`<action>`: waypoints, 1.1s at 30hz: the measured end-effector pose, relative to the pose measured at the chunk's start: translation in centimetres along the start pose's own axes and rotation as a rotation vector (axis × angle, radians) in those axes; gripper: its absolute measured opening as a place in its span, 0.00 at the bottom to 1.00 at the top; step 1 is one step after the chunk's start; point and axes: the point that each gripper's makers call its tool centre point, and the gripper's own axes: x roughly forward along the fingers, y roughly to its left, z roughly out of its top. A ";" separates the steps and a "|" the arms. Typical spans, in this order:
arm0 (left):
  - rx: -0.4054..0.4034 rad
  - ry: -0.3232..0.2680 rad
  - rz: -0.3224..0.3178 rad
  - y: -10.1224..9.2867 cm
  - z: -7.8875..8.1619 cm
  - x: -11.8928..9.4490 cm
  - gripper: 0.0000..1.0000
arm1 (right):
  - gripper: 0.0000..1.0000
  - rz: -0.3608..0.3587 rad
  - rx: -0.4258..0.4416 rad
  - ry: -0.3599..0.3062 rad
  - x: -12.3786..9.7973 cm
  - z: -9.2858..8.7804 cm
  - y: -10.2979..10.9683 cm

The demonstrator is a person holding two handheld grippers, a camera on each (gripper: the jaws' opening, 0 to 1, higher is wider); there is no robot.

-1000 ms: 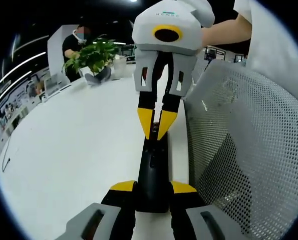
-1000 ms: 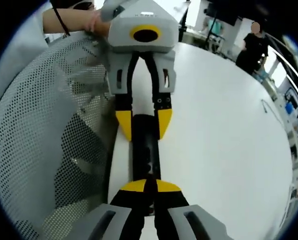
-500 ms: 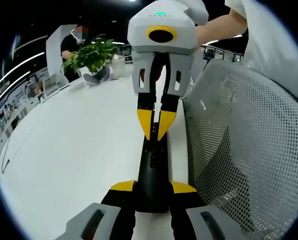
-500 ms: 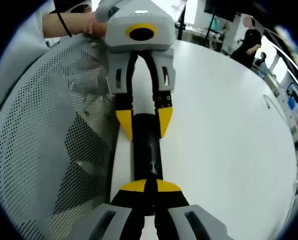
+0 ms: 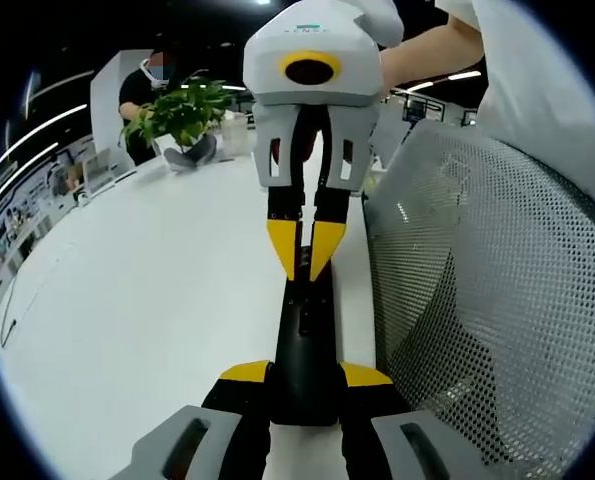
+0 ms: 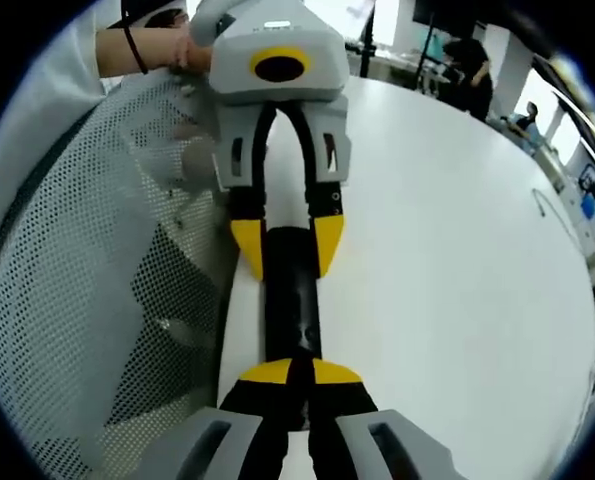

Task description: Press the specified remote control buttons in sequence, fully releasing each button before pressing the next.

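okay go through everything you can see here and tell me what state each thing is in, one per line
Remote control: lying flat on the white table, clamped at one end.
Left gripper: shut on the remote's sides.
Right gripper: tips shut together, set on the remote's top face.
Mesh chair back: upright beside the table edge.
Potted plant: standing upright at the far end of the table.

The long black remote control (image 5: 304, 345) has its near end hidden between the left gripper (image 5: 305, 375)'s yellow-tipped jaws; its buttons are too dark and small to tell apart. In the right gripper view the remote (image 6: 292, 300) is covered at both ends — by the right gripper (image 6: 290, 375)'s closed tips and the left gripper (image 6: 281, 245). The white mesh chair back (image 5: 487, 300) runs off the picture's edge.
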 end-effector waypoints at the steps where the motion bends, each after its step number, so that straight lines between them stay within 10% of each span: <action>1: 0.000 0.001 0.000 0.0 0.0 0.0 0.24 | 0.01 0.003 0.003 0.001 0.0 0.0 0.0; 33: 0.005 0.016 0.006 0.0 -0.1 0.0 0.24 | 0.02 -0.031 -0.053 0.198 0.8 0.4 0.6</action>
